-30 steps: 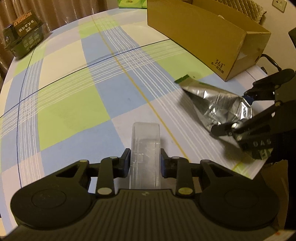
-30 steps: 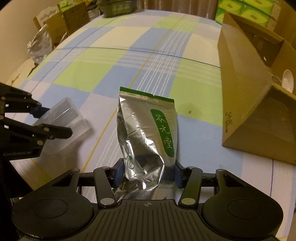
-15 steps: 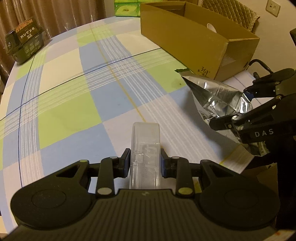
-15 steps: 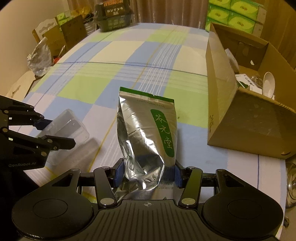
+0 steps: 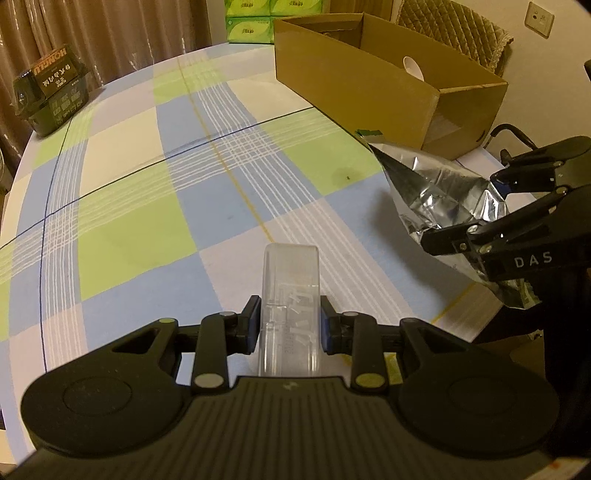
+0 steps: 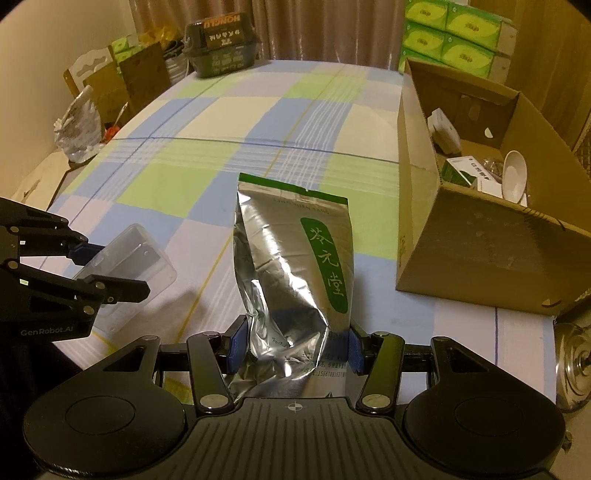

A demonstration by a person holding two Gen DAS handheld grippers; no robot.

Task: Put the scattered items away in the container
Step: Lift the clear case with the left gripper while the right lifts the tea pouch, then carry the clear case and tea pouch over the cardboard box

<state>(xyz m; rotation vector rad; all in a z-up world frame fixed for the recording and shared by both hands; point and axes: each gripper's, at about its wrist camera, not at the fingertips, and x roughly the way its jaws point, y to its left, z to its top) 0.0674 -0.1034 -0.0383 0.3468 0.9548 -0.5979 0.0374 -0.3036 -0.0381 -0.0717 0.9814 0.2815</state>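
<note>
My left gripper point(image 5: 289, 325) is shut on a clear plastic box point(image 5: 290, 295), held above the checked tablecloth. My right gripper point(image 6: 293, 350) is shut on a crumpled silver foil pouch point(image 6: 291, 266) with a green label, also lifted off the table. In the left wrist view the pouch point(image 5: 439, 192) and the right gripper point(image 5: 495, 210) hang at the right. Seen from the right wrist, the plastic box point(image 6: 129, 258) sits in the left gripper point(image 6: 85, 266) at the left. The open cardboard box point(image 6: 472, 206) stands to the right, with a white bowl point(image 6: 513, 177) and small cartons inside.
A dark green packet point(image 5: 51, 96) lies at the table's far left edge. Green tissue packs point(image 6: 454, 37) are stacked behind the cardboard box. A glass object point(image 6: 572, 365) sits near the table's right edge. A chair point(image 5: 454, 29) stands behind the box. Bags and cartons crowd the floor at left.
Both grippers have risen with their loads; the table looks farther below and more of the cardboard box's inside shows. Both grips are unchanged.
</note>
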